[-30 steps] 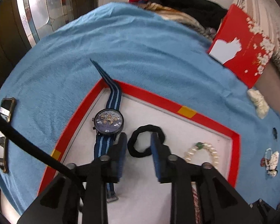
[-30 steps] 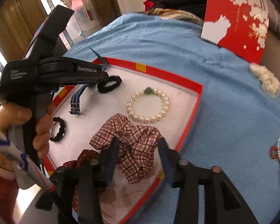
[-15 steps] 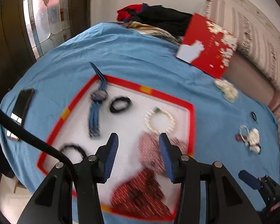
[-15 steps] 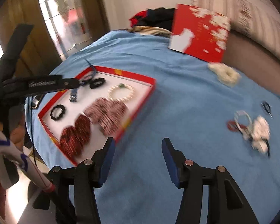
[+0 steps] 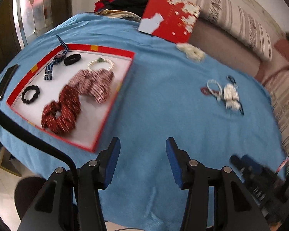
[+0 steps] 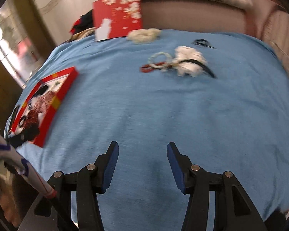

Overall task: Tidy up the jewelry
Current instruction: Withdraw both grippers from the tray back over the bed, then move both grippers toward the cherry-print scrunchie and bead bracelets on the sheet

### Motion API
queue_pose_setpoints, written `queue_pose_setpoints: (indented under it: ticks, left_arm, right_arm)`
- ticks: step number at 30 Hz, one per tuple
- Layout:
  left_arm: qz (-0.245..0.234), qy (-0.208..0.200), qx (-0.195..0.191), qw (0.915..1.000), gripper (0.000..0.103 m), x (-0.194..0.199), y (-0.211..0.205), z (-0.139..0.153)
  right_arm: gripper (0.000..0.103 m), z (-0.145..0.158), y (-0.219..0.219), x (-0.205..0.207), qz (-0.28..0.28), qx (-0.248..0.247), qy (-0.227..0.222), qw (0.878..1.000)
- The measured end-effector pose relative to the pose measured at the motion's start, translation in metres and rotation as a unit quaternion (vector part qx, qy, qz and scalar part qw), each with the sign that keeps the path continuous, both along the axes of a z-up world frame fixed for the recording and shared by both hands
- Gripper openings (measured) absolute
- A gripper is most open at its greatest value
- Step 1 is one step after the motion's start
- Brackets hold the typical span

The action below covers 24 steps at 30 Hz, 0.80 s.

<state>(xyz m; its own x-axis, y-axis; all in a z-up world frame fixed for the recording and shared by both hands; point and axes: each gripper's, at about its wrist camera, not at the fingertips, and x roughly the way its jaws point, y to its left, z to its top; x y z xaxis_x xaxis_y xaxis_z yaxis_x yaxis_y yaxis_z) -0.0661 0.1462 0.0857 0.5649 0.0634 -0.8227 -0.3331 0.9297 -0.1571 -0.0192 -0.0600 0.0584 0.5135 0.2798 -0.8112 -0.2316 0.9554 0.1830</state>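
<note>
Through left wrist alone, watch [image 5: 57, 58] lies sharp inside tray [image 5: 113, 100]; both grippers' jaws released, empty.

Loose jewelry pile [image 6: 180, 63]: smeared by motion in the right wrist view; a white lump, a pale bead ring and a red loop overlap, and which pieces touch cannot be told.
Small dark item [image 6: 202, 43] toward the cloth's far right edge: too blurred to name, possibly a clip.
Tray [image 6: 57, 94] at the cloth's left edge: seen edge-on in the right wrist view, contents a red-and-black smear.
Phone [image 5: 4, 82] at the cloth's left edge: lower end blurred and partly behind a black cable [image 5: 28, 134].
Dark blue object [image 5: 248, 165] at the cloth's near right corner: blurred, unidentifiable.
Clothes heap [image 5: 125, 2] beyond the far edge: partly hidden by the red box [image 5: 171, 17].
</note>
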Motion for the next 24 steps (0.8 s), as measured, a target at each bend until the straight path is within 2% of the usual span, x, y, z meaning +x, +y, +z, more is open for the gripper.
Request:
queue_pose_setpoints:
  ticks: [5,9,16,24]
  left_arm:
    - [-0.027,0.029,0.005,0.9992,0.052,-0.013,-0.04,-0.021]
    - [-0.055,0.044,0.023,0.9972,0.052,-0.016,-0.066,-0.029]
    - [-0.064,0.039,0.039,0.9964,0.052,-0.019,-0.075,-0.027]
    - [-0.06,0.045,0.038,0.9965,0.053,-0.014,-0.073,-0.031]
  right_arm:
    - [0.056,-0.006,-0.031,-0.007,-0.032,0.015,0.005,0.999]
    - [0.056,-0.011,-0.045,-0.011,-0.05,0.021,0.009,0.999]
    - [0.056,-0.017,-0.063,-0.011,-0.068,0.026,0.015,0.997]
    - [0.057,-0.025,-0.057,-0.007,-0.063,0.021,0.022,0.998]
